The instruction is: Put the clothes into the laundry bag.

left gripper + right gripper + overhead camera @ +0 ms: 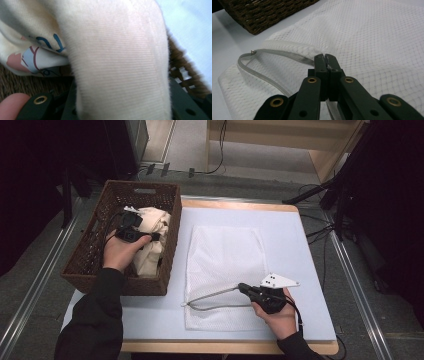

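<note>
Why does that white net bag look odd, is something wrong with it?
Nothing is damaged. The mesh bag lies flat, its zipper edge lifted open by the right gripper, while the left gripper grips cream cloth in the basket.

Pale blue mat (pixel 300 250) covers wood-edged counter (pixel 240 205). Black cables (pixel 215 167) trail on grey floor (pixel 240 182) beyond.

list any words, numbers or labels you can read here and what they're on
No text can be read in full.
Cream cloth held in the left claw: a blue and red print on a lower fold, with blue strokes that may be letters, folded and cut off, so not readable.
Mesh bag, basket, right claw: no text.
</note>
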`<state>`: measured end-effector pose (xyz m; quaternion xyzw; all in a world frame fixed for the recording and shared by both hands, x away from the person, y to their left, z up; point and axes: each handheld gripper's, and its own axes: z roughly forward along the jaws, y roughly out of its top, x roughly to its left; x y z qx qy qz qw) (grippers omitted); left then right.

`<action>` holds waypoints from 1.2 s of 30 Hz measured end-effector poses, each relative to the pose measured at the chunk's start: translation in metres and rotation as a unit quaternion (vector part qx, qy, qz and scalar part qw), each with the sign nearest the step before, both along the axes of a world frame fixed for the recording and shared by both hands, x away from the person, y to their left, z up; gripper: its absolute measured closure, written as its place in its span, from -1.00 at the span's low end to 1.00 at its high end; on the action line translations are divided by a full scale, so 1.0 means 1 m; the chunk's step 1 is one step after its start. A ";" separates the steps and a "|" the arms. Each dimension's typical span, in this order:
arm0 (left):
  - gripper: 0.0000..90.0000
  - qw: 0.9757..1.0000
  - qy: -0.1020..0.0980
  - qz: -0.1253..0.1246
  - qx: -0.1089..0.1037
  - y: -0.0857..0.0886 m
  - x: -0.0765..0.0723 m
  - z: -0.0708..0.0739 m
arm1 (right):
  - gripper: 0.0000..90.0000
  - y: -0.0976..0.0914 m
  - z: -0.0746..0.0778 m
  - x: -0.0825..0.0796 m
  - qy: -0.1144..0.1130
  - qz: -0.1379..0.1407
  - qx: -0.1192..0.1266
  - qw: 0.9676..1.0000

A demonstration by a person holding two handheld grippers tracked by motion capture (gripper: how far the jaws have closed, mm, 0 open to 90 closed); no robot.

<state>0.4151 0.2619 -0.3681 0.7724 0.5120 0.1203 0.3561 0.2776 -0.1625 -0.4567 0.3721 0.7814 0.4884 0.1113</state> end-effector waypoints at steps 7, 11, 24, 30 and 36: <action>0.42 0.996 -0.082 0.025 -0.023 0.003 -0.016 0.018 | 1.00 -0.002 0.001 0.000 -0.006 0.000 0.009 1.000; 0.42 0.991 -0.117 0.034 -0.045 0.005 -0.025 0.026 | 1.00 -0.003 0.001 0.000 -0.008 0.002 0.011 1.000; 0.42 0.980 -0.166 -0.010 -0.111 -0.015 -0.054 0.053 | 1.00 -0.002 0.000 0.001 -0.013 0.003 0.015 1.000; 0.42 0.977 -0.174 -0.054 -0.110 -0.044 -0.068 0.055 | 1.00 -0.002 -0.001 0.001 -0.014 0.002 0.013 1.000; 0.42 0.973 -0.170 -0.103 -0.113 -0.078 -0.083 0.048 | 1.00 -0.003 -0.002 0.002 -0.016 0.003 0.013 1.000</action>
